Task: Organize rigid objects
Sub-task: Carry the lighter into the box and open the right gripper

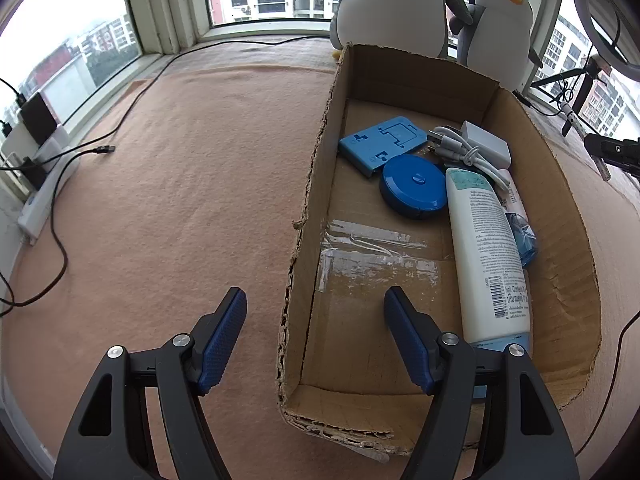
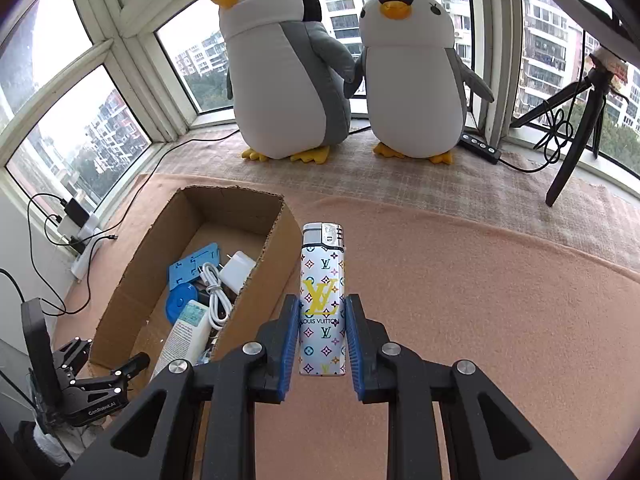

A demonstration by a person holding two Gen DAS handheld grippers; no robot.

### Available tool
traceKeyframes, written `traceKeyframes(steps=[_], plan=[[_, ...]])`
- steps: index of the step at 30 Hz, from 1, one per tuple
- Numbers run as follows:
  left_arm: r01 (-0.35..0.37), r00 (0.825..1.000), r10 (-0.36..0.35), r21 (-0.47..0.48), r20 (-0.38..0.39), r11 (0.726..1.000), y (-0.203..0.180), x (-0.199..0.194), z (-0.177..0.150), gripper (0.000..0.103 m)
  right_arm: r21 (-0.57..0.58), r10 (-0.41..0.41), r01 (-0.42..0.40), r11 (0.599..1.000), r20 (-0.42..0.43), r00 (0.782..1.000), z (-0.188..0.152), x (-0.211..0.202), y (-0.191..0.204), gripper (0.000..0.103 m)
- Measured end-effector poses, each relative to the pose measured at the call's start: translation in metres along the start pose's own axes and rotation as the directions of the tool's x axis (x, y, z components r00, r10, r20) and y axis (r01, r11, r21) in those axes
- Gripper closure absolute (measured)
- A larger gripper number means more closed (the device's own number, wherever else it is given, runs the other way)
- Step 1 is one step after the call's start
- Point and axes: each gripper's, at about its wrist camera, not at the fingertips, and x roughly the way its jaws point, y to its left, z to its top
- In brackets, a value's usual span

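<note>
Far left on my left wrist feed: power strip and chargers (image 1: pixel 38 152) along the window sill, black cable (image 1: pixel 100 149) trailing onto the pinkish-brown blanket (image 1: pixel 180 184). My left gripper (image 1: pixel 316 312) hangs with its blue-padded jaws spread wide and nothing between them; the left pad sits over bare blanket, the right pad over the cardboard box (image 1: pixel 316 184), so the jaws straddle the box's torn left wall. Inside the box, left to right: strip of clear tape (image 1: pixel 368 252) on the floor, blue phone stand (image 1: pixel 384 144) toward the far end, round blue tape measure (image 1: pixel 414 186) just in front of it, white charger with coiled cable (image 1: pixel 476 148), white lotion tube (image 1: pixel 488 256) lying lengthwise along the right side, and a blue item partly hidden under the tube, which I cannot identify. Two plush penguins (image 1: pixel 500 28) stand behind the box by the window. Right wrist feed: same box (image 2: pixel 128 300) sits left of centre. My right gripper (image 2: pixel 322 332) is closed onto a lighter (image 2: pixel 323 300), white with a coloured monogram pattern and a silver cap, held upright, both blue pads pressed to its lower sides. The lighter is outside the box, just right of its right wall. I cannot tell whether its base touches the blanket. A dark tripod (image 2: pixel 576 132) stands far right by the window.
</note>
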Motion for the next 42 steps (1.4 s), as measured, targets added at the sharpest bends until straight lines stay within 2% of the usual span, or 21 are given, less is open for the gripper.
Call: traceKeyframes(steps=[6,15,22,39,41,42], plan=[[0.004,1.0,-0.004,-0.004,0.002,1.0,0.001,0.0,-0.001,0.031,-0.093,0.089,-0.09,0.992,-0.023,0.996,0.003,0.007,0.053,0.082],[0.006,1.0,-0.006,-0.008,0.003,1.0,0.0,-0.001,0.0,0.031,-0.147,0.131,-0.14,0.979,-0.069,0.989,0.0,0.035,0.099,0.082],[0.005,1.0,-0.005,-0.005,0.002,1.0,0.001,-0.001,-0.001,0.031,-0.16,0.12,-0.135,0.978,-0.098,0.988,0.001,0.05,0.109,0.082],[0.005,1.0,-0.005,-0.008,0.002,1.0,0.001,0.0,-0.001,0.031,-0.187,0.11,-0.125,0.974,-0.089,0.99,0.004,0.048,0.112,0.081],[0.005,1.0,-0.005,-0.007,0.002,1.0,0.0,0.0,-0.002,0.031,-0.189,0.112,-0.128,0.974,-0.093,0.989,0.004,0.048,0.111,0.079],[0.004,1.0,-0.004,-0.007,0.002,1.0,0.0,0.0,-0.002,0.031,-0.191,0.111,-0.128,0.973,-0.097,0.989,0.004,0.049,0.112,0.075]])
